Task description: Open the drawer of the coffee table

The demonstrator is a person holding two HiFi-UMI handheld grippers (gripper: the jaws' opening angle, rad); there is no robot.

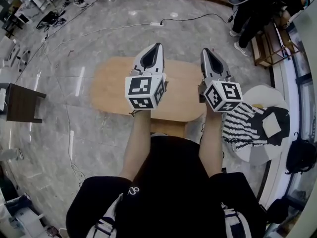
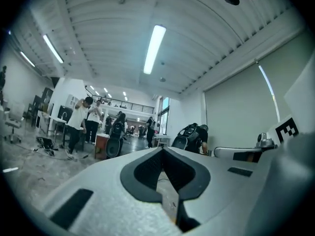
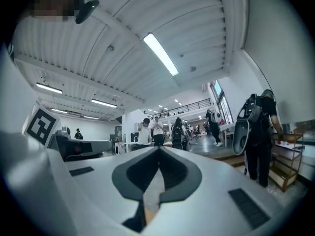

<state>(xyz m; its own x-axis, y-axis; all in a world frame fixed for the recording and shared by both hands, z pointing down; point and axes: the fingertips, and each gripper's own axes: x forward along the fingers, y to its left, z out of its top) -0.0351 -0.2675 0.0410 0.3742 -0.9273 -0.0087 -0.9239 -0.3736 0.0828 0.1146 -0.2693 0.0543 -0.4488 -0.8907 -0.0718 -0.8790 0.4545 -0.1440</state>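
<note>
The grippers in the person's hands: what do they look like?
Both the left gripper and right gripper have pale grey shells tapering to a point, with black-lined jaws. Each carries a white cube printed with black square markers. The person wears a black top.

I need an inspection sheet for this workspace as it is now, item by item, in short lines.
Surface: wooden coffee table, nothing seen on top.
Job's things: drawer, not visible from above.
Clutter: striped cloth on a white stand, right of the table.
Grippers: left gripper and right gripper shut, empty, held over the table.
Cables: white cable and power strip on the floor beyond the table.
Surroundings: dark side table, people standing.
</note>
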